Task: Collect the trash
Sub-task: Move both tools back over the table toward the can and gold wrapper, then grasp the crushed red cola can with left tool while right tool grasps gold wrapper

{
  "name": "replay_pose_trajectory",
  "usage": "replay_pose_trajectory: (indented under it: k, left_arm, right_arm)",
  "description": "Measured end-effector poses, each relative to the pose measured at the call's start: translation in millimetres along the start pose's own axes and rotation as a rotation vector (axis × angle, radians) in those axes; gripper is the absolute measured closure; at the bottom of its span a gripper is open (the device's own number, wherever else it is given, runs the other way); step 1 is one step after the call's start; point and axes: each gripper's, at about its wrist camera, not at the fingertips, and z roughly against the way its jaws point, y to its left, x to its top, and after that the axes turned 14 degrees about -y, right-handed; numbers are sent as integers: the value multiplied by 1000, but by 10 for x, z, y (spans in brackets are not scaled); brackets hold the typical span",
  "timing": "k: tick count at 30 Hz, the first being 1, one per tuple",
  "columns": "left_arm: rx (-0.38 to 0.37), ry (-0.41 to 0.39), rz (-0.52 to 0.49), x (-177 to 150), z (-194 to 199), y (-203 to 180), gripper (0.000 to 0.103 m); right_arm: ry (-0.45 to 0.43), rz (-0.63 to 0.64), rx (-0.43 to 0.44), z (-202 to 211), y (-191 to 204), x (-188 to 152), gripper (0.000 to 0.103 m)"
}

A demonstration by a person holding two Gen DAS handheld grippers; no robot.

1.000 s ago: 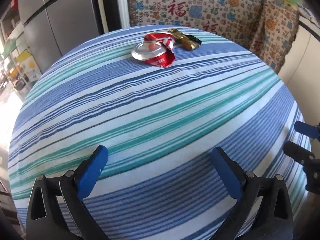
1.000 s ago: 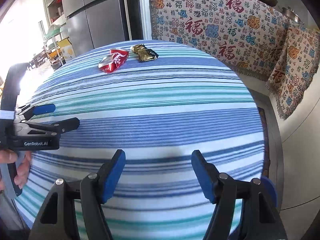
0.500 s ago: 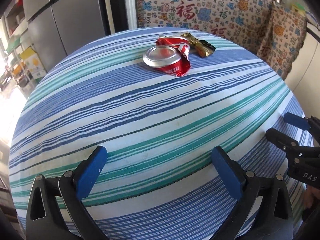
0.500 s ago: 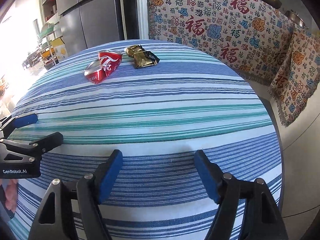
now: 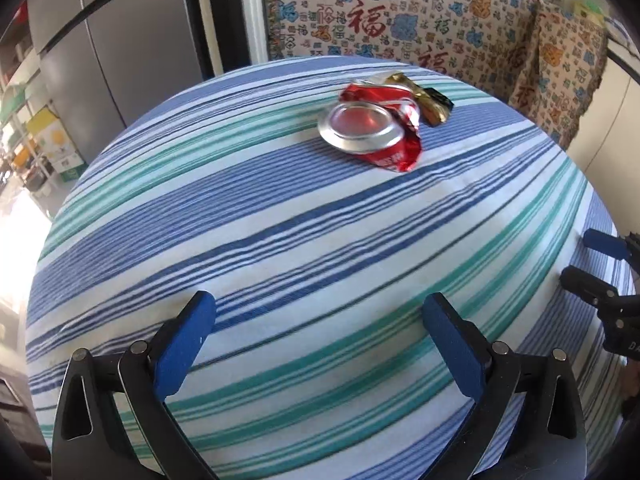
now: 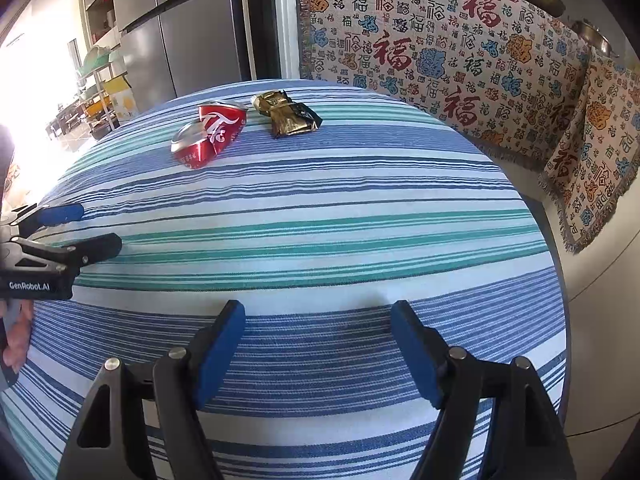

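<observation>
A crushed red soda can [image 5: 374,130] lies on its side on the far part of the round striped table [image 5: 280,240]; it also shows in the right wrist view [image 6: 210,134]. A crumpled gold and black wrapper [image 5: 428,100] lies just behind it, also seen in the right wrist view [image 6: 288,116]. My left gripper [image 5: 320,336] is open and empty, well short of the can. My right gripper [image 6: 318,340] is open and empty over the near part of the table [image 6: 320,240]. Each gripper shows at the edge of the other's view.
A steel refrigerator [image 6: 188,36] stands behind the table at the left. A patterned cloth with red characters [image 6: 440,48] hangs behind and to the right. Shelves with boxes [image 5: 44,148] stand at the far left.
Both grippers have moved forward over the table toward the can and wrapper, which now look larger and nearer. Both stay open.
</observation>
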Motion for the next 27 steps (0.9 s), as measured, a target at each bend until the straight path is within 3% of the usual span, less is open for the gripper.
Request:
replay_pose_trajectory:
  k: [6, 11, 15, 19, 20, 23, 27]
  left_arm:
    - [38, -14, 17, 0, 34, 14, 1]
    - [-51, -108, -26, 313, 111, -220, 1]
    - [-92, -73, -42, 707, -279, -532, 1]
    - [-10, 1, -56, 880, -864, -694, 1]
    - [10, 6, -60, 894, -940, -704, 4]
    - [19, -35, -82, 903, -945, -684, 31]
    - [-62, -70, -87, 752, -630, -535, 32]
  right_arm:
    - [2, 34, 26, -263, 182, 181, 25]
    - [0, 7, -11, -165, 102, 106, 25]
    - [0, 11, -25, -131, 103, 78, 25]
    - [0, 5, -21, -141, 97, 82, 25]
    - [0, 7, -23, -142, 100, 83, 25]
    - [0, 7, -23, -156, 93, 81, 25]
    - [0, 4, -22, -160, 108, 77, 24]
